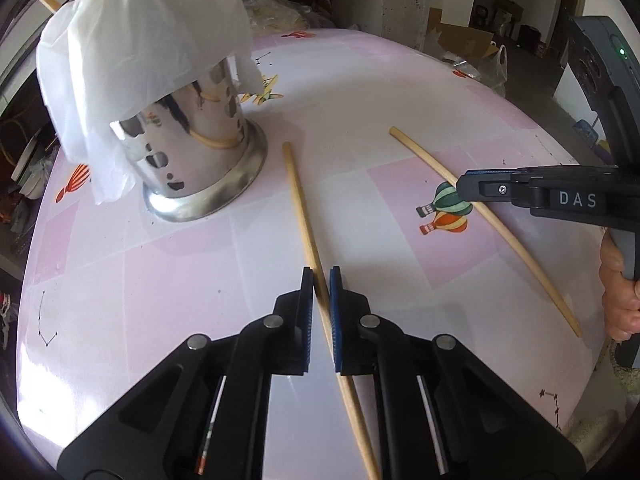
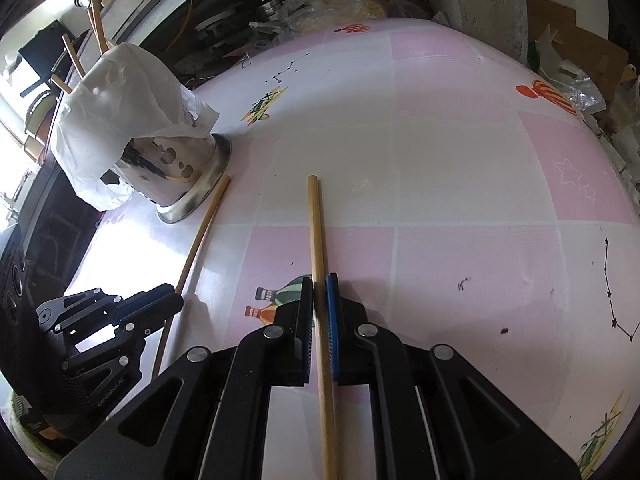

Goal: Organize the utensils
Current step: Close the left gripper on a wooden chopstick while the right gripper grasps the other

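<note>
Two wooden chopsticks lie on the pink checked tablecloth [image 1: 180, 280]. My left gripper [image 1: 321, 280] is shut on the left chopstick [image 1: 298, 200] partway along its length. My right gripper [image 2: 319, 280] is shut on the right chopstick [image 2: 316, 232], whose far end points away from me. In the left wrist view the right gripper [image 1: 464, 190] sits over the right chopstick [image 1: 520, 248]. In the right wrist view the left gripper [image 2: 176, 300] shows on the left chopstick [image 2: 200, 240]. A perforated steel holder [image 1: 200, 152] stands at the back left, with a few chopsticks [image 2: 98, 20] sticking out of it.
White tissue [image 1: 140, 40] drapes over the holder's top and hides its mouth. Plastic bags and stacked dishes [image 2: 320, 0] crowd the far table edge. Cardboard boxes [image 1: 460, 36] stand on the floor beyond. A person's hand [image 1: 620, 300] holds the right gripper's handle.
</note>
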`<state>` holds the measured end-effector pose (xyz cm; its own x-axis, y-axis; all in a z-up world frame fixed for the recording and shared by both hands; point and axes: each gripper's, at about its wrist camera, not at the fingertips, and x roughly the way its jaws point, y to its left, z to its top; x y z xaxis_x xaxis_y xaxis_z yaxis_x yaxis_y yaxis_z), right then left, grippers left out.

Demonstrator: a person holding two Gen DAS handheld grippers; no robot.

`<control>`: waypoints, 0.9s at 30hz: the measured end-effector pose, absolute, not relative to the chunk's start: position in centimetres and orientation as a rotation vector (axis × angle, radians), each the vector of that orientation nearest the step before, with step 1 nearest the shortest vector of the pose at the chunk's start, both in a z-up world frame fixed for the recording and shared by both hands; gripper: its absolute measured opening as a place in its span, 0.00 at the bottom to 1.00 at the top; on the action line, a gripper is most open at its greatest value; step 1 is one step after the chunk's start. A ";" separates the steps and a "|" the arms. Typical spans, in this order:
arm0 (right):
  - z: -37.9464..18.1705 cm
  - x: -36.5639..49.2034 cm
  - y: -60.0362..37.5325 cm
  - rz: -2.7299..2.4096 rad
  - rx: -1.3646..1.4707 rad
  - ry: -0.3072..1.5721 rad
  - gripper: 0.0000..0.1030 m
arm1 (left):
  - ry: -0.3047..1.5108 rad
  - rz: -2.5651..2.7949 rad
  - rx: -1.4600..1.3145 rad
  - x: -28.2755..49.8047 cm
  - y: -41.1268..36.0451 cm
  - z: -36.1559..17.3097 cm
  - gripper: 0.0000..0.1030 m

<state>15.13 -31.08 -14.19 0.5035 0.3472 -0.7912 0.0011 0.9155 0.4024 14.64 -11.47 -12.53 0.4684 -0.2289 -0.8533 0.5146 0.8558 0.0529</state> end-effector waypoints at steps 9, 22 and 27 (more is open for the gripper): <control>-14.3 12.1 -29.2 0.255 0.360 1.071 0.07 | 1.059 -0.449 0.282 12.1 -8.0 -12.1 0.06; -14.5 12.1 -29.5 0.263 0.380 1.066 0.06 | 1.109 -0.470 0.271 16.0 -9.7 -12.2 0.18; -14.5 12.1 -29.5 0.264 0.379 1.065 0.06 | 1.112 -0.466 0.295 17.8 -11.3 -12.6 0.18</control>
